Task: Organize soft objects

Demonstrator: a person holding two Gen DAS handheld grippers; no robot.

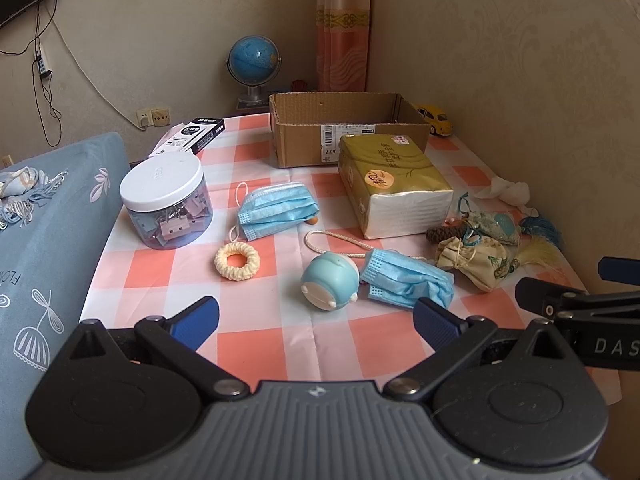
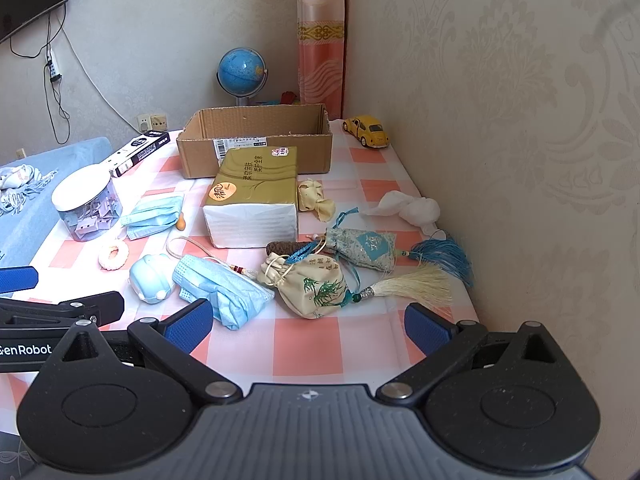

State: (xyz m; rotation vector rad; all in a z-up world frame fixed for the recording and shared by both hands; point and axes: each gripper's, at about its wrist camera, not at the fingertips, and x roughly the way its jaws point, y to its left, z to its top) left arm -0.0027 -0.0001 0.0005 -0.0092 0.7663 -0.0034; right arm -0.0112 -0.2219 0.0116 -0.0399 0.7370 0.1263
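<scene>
While both tools hang low over the near edge of the pink-and-white checked tablecloth [image 1: 256,336], neither holds anything. The left gripper [image 1: 316,320] has its blue-padded fingers spread wide, and the right gripper [image 2: 308,322] is spread just as wide, close beside it on its right.

Just ahead of the left gripper, between the lines of its fingers, lies a round pale-blue soft toy with white feet [image 1: 330,286]. Touching that toy on its right is a crumpled blue pleated face mask [image 1: 406,282], whose near end almost reaches the gripper's right finger. Ahead and slightly left sits a cream knitted hair ring [image 1: 237,260]; beyond it lies a second blue face mask [image 1: 276,210], and further left stands a clear round jar of binder clips with a white lid [image 1: 166,200].

Directly ahead of the right gripper rests a cream drawstring cloth pouch printed with green bamboo [image 2: 312,286], its pale tassel [image 2: 416,284] trailing right. Just beyond it lies a blue-green brocade sachet [image 2: 364,248] with a blue tassel [image 2: 448,256]. Further ahead and to the left sits a gold-wrapped pack of tissues [image 2: 254,196], with an open brown cardboard box [image 2: 256,148] touching its far end. Far ahead to the right, a yellow toy car [image 2: 370,131] stands by the wall, and a crumpled white tissue [image 2: 408,206] lies nearer.
</scene>
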